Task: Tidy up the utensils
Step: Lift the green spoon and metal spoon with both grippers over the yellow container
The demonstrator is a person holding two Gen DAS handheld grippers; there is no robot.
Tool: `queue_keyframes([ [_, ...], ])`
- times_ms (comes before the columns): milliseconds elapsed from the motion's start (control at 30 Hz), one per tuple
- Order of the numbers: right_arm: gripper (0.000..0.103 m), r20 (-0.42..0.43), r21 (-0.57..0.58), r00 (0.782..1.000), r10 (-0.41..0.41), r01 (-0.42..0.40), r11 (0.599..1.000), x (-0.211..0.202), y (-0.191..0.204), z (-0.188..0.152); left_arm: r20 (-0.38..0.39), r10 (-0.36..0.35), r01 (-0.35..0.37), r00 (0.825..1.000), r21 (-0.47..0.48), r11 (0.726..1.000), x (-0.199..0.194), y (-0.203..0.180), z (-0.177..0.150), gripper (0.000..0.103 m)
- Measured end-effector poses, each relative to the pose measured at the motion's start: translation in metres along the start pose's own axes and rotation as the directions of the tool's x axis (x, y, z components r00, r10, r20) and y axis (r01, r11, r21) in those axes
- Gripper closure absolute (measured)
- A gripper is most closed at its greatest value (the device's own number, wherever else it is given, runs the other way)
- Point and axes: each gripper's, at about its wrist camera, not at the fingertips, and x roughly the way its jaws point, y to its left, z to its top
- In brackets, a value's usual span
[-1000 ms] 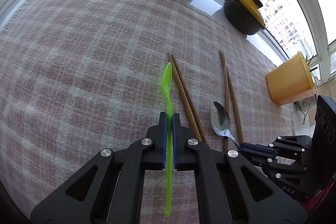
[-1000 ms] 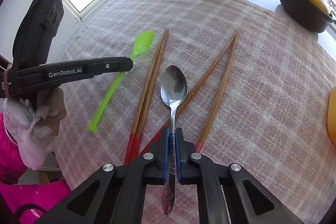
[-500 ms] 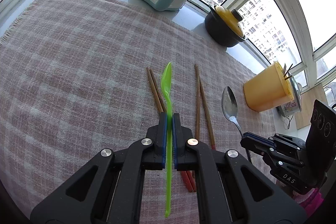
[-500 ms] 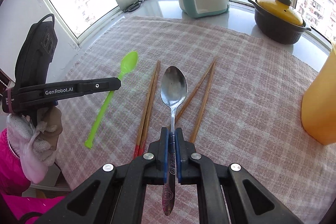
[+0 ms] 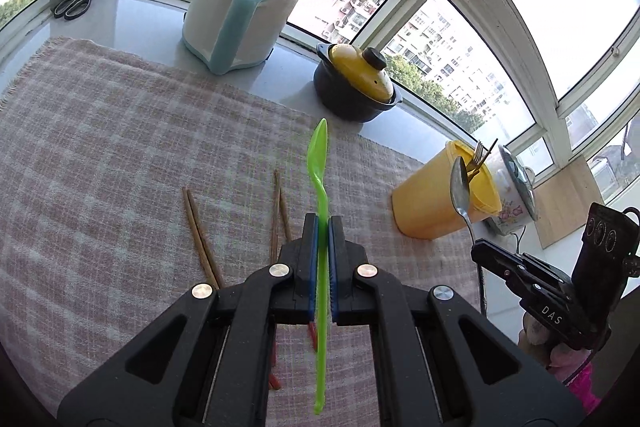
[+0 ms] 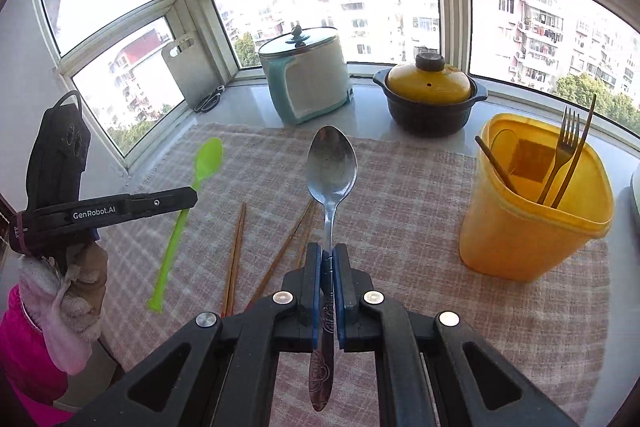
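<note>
My left gripper (image 5: pixel 321 223) is shut on a green plastic spoon (image 5: pixel 319 163), held above the checked cloth; it also shows in the right wrist view (image 6: pixel 206 161). My right gripper (image 6: pixel 327 251) is shut on a metal spoon (image 6: pixel 331 167), lifted above the cloth with its bowl forward; the spoon also shows in the left wrist view (image 5: pixel 460 187). A yellow utensil tub (image 6: pixel 520 227) stands to the right and holds a fork (image 6: pixel 562 151) and chopsticks. Two pairs of wooden chopsticks (image 6: pixel 236 251) (image 6: pixel 288 247) lie on the cloth below both grippers.
A white and teal pot (image 6: pixel 308 75) and a black casserole with a yellow lid (image 6: pixel 430 95) stand on the sill behind the cloth (image 6: pixel 400 207). Scissors (image 6: pixel 210 101) and a cutting board (image 6: pixel 188 71) are at the far left corner.
Both grippers have risen from the cloth with their spoons and tilted up. The yellow tub has come into view to the right.
</note>
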Motion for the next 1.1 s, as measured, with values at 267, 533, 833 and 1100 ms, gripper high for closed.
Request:
queue_keyframes([
  [267,0.100,0.060,0.025,0.998,-0.034,0.033,0.999,-0.038,-0.051,0.016,0.054,-0.040,0.038,0.998,0.042,0.998,0.012,-0.062,0.019,0.101],
  [533,0.100,0.122,0.055,0.990,-0.075,0.069,0.996,-0.060,-0.105,0.036,0.083,-0.093,0.083,0.992,0.110,0.990,0.036,-0.126,0.042,0.101],
  [833,0.100,0.148,0.083,0.982,-0.121,0.109,0.991,-0.052,-0.154,0.060,0.095,-0.125,0.112,0.988,0.134,0.985,0.085,-0.176,0.080,0.101],
  [1100,0.100,0.139,0.088,0.982,-0.130,0.119,0.989,-0.031,-0.173,0.071,0.102,-0.140,0.124,0.985,0.146,0.981,0.128,-0.195,0.110,0.101],
])
